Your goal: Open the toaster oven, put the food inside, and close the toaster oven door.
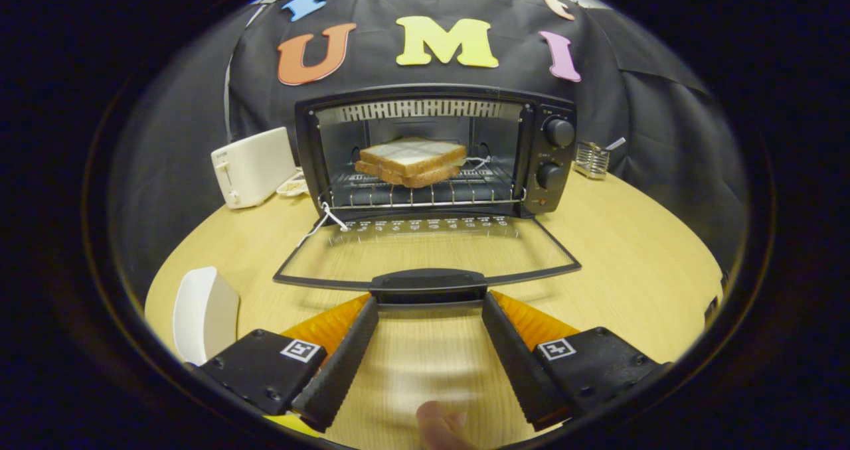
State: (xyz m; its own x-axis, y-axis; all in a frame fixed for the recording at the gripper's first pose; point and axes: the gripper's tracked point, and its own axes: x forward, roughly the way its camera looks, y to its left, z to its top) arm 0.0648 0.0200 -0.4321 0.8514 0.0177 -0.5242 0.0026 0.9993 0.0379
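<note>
Gripper view: the toaster oven stands at upper centre of the frame on the wooden worktop, its cavity exposed. The sandwich lies on the wire rack inside the cavity, so the loading step appears complete. The glass door is folded fully down and lies roughly flat, extending toward the camera. Its black handle runs left to right across the centre of the frame.

The gripper is released: the jaws stand wide apart, one tip at each end of the handle, at or just short of it; contact cannot be confirmed. Nothing is held between them. The handle's long axis lies crosswise to the fingers, directly ahead of the gap. Closing the door therefore likely requires lifting the handle up and away, toward the oven.

A white pop-up toaster stands left of the oven. A white plate lies at lower left. A fingertip shows at bottom centre.
</note>
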